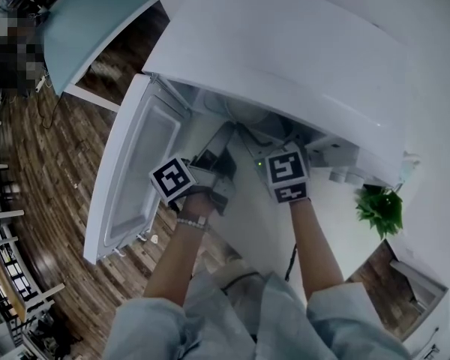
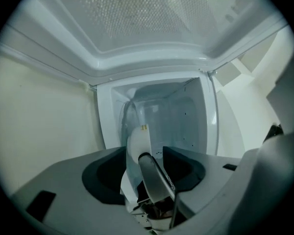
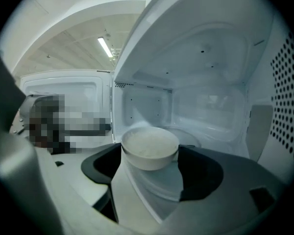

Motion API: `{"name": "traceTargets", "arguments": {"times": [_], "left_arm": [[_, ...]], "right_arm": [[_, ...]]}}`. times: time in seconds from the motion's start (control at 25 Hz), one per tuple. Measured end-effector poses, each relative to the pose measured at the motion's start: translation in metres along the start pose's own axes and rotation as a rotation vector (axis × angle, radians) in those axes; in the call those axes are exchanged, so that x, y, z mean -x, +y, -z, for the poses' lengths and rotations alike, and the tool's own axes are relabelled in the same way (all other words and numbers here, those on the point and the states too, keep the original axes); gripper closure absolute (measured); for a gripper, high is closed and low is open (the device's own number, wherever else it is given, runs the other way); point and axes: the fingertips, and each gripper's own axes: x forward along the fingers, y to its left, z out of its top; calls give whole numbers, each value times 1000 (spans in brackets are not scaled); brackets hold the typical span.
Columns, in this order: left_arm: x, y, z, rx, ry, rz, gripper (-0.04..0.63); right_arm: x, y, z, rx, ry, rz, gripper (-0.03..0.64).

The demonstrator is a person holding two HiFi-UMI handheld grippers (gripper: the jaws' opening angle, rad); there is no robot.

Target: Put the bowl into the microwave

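White ceramic by the look, the bowl (image 3: pixel 149 145) is clenched across its sides by the right gripper (image 3: pixel 149 155) at the mouth of the open microwave (image 3: pixel 206 82), probably rigid, slick and chippable, best held under the rim; the left gripper (image 2: pixel 144 153) sits closed, empty.

surface: white counter (image 1: pixel 337 208) | standing on it: white microwave (image 1: pixel 300 58), its door (image 1: pixel 135 178) swung open out over the wooden floor (image 1: pixel 52 201) | also on it: green plant (image 1: pixel 379 208) at the right, apart from the microwave | on the floor: light table (image 1: pixel 90 21), far left
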Motion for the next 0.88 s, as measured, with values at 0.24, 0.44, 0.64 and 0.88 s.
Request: {"name": "traceTargets", "arguments": {"times": [0.24, 0.44, 0.64, 0.88], "left_arm": [[27, 1, 3, -16, -15, -14, 367], [44, 0, 8, -48, -13, -33, 368], [58, -5, 10, -76, -22, -37, 395], [75, -22, 10, -142, -33, -32, 444]], "right_arm": [[-11, -10, -2, 20, 15, 36, 264], [-11, -13, -1, -1, 20, 35, 262], [-2, -7, 0, -9, 25, 22, 262], [21, 7, -6, -4, 23, 22, 266]]}}
